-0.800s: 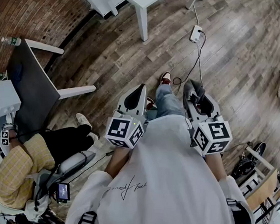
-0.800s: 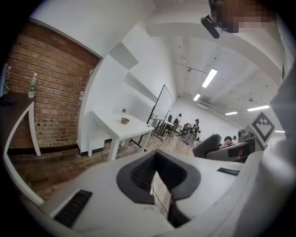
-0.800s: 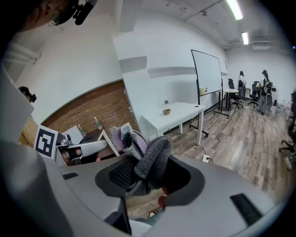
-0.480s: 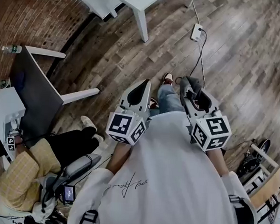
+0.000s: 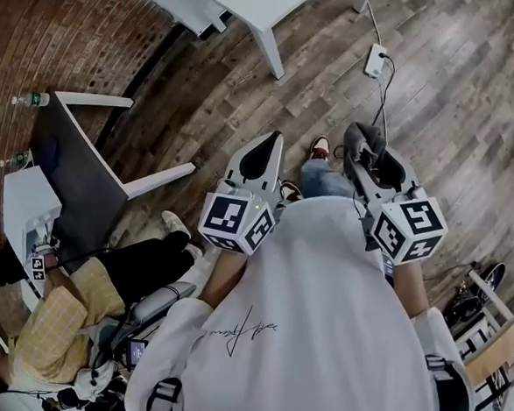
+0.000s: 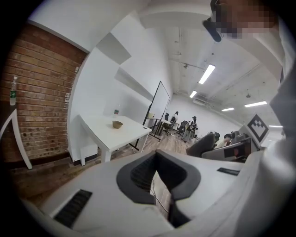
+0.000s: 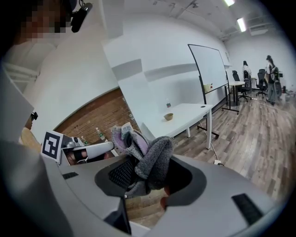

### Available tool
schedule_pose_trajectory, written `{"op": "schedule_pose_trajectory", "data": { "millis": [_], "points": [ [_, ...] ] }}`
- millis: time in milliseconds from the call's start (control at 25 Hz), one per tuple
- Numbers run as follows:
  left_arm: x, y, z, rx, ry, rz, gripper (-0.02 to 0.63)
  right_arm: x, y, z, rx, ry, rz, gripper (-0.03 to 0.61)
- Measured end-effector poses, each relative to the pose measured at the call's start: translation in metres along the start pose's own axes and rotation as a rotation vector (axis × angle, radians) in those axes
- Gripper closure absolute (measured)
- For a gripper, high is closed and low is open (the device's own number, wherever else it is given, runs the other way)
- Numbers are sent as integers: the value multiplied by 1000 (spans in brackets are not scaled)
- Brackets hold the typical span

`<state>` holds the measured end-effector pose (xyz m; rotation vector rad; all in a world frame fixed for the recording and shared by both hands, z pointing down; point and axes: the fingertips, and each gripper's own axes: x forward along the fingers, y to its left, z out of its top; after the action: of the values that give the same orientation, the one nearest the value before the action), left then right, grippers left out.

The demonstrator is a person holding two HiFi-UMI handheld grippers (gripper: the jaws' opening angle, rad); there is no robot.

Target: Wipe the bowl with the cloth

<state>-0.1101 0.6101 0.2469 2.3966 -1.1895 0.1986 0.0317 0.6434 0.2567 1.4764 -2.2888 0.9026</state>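
A small tan bowl (image 6: 117, 124) stands on a white table (image 6: 125, 134) far ahead; the right gripper view also shows the bowl (image 7: 169, 116), on that table (image 7: 189, 113). My right gripper (image 7: 145, 172) is shut on a bunched grey and purple cloth (image 7: 150, 155), which sticks up out of the jaws. In the head view the cloth (image 5: 367, 143) hangs at the tip of the right gripper (image 5: 362, 155), held out before the chest. My left gripper (image 6: 156, 158) is shut with nothing in it, and the left gripper (image 5: 268, 147) sits level beside the right one. The head view does not show the bowl.
Below is wooden floor with a power strip (image 5: 376, 59) and its cable. A person in a yellow checked shirt (image 5: 51, 326) sits at the lower left beside a dark desk (image 5: 66, 174). A brick wall (image 6: 37, 102) is at the left, a whiteboard (image 7: 208, 65) beyond the table.
The head view has shifted a little over the floor, and one shoe has stepped forward. Both grippers stay in front of the chest, slightly higher in the picture. The cloth is still in the right jaws.
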Motion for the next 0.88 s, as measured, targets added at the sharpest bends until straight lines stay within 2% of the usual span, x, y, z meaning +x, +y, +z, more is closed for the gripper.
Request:
{"op": "schedule_pose_trajectory", "data": {
  "millis": [400,560,760,880],
  "points": [
    [83,9,31,33,10,20,603,37,-69,51,-42,10,73,397],
    [114,-1,37,49,23,-6,603,44,-94,66,-33,-5,88,397],
    [135,8,53,73,19,33,603,54,-112,89,-33,-29,117,397],
    [147,11,60,73,17,24,603,57,-124,99,-27,-40,126,397]
  ]
}}
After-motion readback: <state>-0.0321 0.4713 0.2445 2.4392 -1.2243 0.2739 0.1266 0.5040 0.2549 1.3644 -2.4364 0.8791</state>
